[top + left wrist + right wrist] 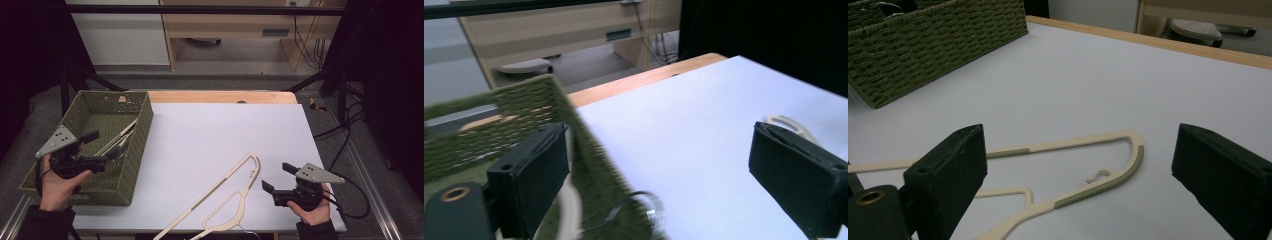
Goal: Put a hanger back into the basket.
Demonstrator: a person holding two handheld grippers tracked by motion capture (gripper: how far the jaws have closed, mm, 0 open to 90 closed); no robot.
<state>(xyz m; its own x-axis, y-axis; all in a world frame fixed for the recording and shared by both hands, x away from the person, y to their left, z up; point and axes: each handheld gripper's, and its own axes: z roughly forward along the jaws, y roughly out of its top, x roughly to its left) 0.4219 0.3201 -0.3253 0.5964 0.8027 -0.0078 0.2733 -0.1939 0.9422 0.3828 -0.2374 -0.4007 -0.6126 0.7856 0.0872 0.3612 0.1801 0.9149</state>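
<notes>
the work in hand looks to be the gathering of clothes hangers into the woven basket [142, 131]; the cream hanger [227, 189] still on the white table [210, 125] is taken as the next thing to be moved; it lies flat near the front edge, just ahead of the right gripper [276, 177], whose jaws stand apart and empty, with nothing touched; in the right gripper view the hanger [1128, 167] is seen between and beyond the two black pads, not yet reached. the hanger is judged to be light, thin and stiff, probably plastic, smooth on most of its length and so liable to slip or swing when lifted by one end; the ribbed grey-green strips along its shoulders look grippier, and a hold there, or on the bar near the middle, is judged steadier than one at the small hook; because it lies flat, one jaw must be slid under an edge. the left gripper [98, 148] is held over the basket's near right part, its jaws wide apart and clamped on nothing; in the basket, pale hangers [120, 137] are seen lying slantwise against the right wall, their number not to be told; the rest of the basket floor looks bare.
</notes>
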